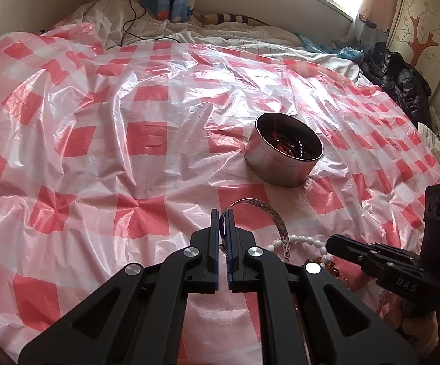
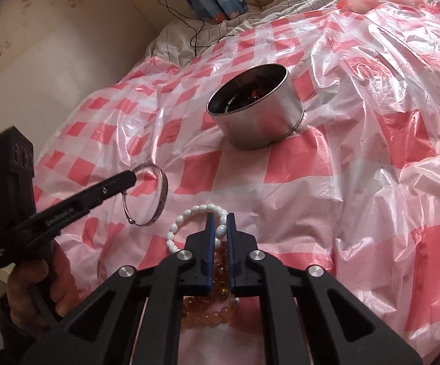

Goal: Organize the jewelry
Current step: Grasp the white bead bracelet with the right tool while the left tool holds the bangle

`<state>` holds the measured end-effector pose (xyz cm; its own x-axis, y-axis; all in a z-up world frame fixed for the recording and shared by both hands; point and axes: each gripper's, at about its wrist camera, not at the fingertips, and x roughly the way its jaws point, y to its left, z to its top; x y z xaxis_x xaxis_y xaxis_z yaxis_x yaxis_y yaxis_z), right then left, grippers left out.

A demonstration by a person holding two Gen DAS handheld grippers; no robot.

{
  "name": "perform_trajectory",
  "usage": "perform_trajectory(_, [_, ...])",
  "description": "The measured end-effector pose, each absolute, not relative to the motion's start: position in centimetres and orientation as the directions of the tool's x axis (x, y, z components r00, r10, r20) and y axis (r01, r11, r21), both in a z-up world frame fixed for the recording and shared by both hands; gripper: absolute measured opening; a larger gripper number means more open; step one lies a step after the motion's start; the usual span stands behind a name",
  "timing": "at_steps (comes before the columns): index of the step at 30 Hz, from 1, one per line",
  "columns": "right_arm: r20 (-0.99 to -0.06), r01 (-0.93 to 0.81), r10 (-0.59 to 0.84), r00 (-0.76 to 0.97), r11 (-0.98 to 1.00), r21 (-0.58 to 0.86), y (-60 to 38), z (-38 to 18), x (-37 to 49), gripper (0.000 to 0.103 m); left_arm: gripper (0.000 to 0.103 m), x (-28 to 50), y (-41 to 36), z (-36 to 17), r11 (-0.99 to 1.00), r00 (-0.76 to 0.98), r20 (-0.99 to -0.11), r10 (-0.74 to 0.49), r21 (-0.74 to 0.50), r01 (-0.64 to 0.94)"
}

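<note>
My left gripper [image 1: 223, 213] is shut on the rim of a silver bangle [image 1: 276, 216] and holds it a little above the checked sheet. The right wrist view shows the same bangle [image 2: 163, 191] hanging from the left gripper [image 2: 130, 179]. My right gripper [image 2: 220, 217] points down at a white bead bracelet [image 2: 189, 216], and its pads pinch one of its beads. An amber bead bracelet [image 2: 207, 316] lies under the fingers. Beyond stands a round metal tin [image 2: 259, 127] with dark and red jewelry inside. From the left wrist, the tin [image 1: 274, 167] is ahead right, and the right gripper [image 1: 331, 243] is at the white beads [image 1: 302, 239].
A crinkled red-and-white checked plastic sheet [image 1: 147, 140] covers the bed. White bedding with a black cable [image 1: 128, 21] lies at the far edge. Dark clothing [image 1: 402, 82] is piled at the right. A hand [image 2: 52, 273] grips the left tool beside a wall.
</note>
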<state>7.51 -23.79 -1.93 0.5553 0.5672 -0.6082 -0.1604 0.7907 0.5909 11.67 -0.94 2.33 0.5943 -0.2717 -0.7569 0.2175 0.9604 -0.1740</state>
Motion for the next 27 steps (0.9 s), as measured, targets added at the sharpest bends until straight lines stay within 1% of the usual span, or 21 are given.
perform_trajectory(5, [-0.547, -0.148, 0.613, 0.569, 0.732, 0.666, -24.7, -1.5, 7.6, 0.006, 0.003, 11.7, -0.9, 2.3, 0.960, 0.595, -0.756, -0.273, -0.177, 0.216])
perform_trajectory(8, [-0.611, -0.125, 0.584, 0.534, 0.770, 0.626, -24.2, -1.9, 8.1, 0.006, 0.003, 11.7, -0.9, 2.3, 0.960, 0.593, -0.757, -0.273, -0.176, 0.217])
perform_trajectory(9, [-0.635, -0.118, 0.575, 0.516, 0.782, 0.612, -23.8, -2.2, 8.3, 0.012, 0.003, 11.7, -0.8, 2.3, 0.960, 0.593, -0.757, -0.273, -0.177, 0.217])
perform_trajectory(10, [-0.646, -0.120, 0.578, 0.498, 0.784, 0.610, -23.5, -2.6, 8.4, 0.022, 0.003, 11.7, -0.8, 2.3, 0.960, 0.593, -0.757, -0.274, -0.177, 0.217])
perform_trajectory(11, [-0.648, -0.134, 0.586, 0.487, 0.783, 0.608, -23.0, -2.6, 8.4, 0.045, 0.003, 11.7, -0.8, 2.3, 0.960, 0.593, -0.757, -0.274, -0.178, 0.217])
perform_trajectory(12, [-0.656, -0.150, 0.573, 0.491, 0.798, 0.584, -22.4, -2.5, 8.3, 0.052, 0.003, 11.7, -0.8, 2.3, 0.960, 0.594, -0.757, -0.274, -0.178, 0.217])
perform_trajectory(14, [-0.686, -0.187, 0.535, 0.493, 0.835, 0.517, -21.0, -2.1, 8.4, 0.053, 0.003, 11.7, -0.8, 2.3, 0.960, 0.593, -0.758, -0.273, -0.176, 0.218])
perform_trajectory(16, [-0.690, -0.201, 0.534, 0.488, 0.838, 0.507, -20.4, -2.3, 8.4, 0.052, 0.003, 11.7, -0.8, 2.3, 0.960, 0.591, -0.759, -0.273, -0.175, 0.218])
perform_trajectory(18, [-0.695, -0.201, 0.533, 0.482, 0.840, 0.505, -20.2, -2.6, 8.5, 0.025, 0.003, 11.7, -0.8, 2.3, 0.960, 0.593, -0.758, -0.273, -0.176, 0.216])
perform_trajectory(20, [-0.682, -0.199, 0.544, 0.489, 0.831, 0.520, -20.5, -2.7, 8.4, 0.013, 0.003, 11.7, -0.9, 2.3, 0.960, 0.593, -0.757, -0.273, -0.178, 0.216])
perform_trajectory(23, [-0.645, -0.198, 0.556, 0.524, 0.816, 0.543, -21.3, -2.1, 8.2, 0.008, 0.003, 11.7, -0.8, 2.3, 0.960, 0.593, -0.757, -0.274, -0.179, 0.216])
perform_trajectory(27, [-0.546, -0.200, 0.631, 0.551, 0.735, 0.648, -22.7, -1.5, 8.0, 0.008, 0.003, 11.7, -0.9, 2.3, 0.960, 0.594, -0.757, -0.274, -0.180, 0.214])
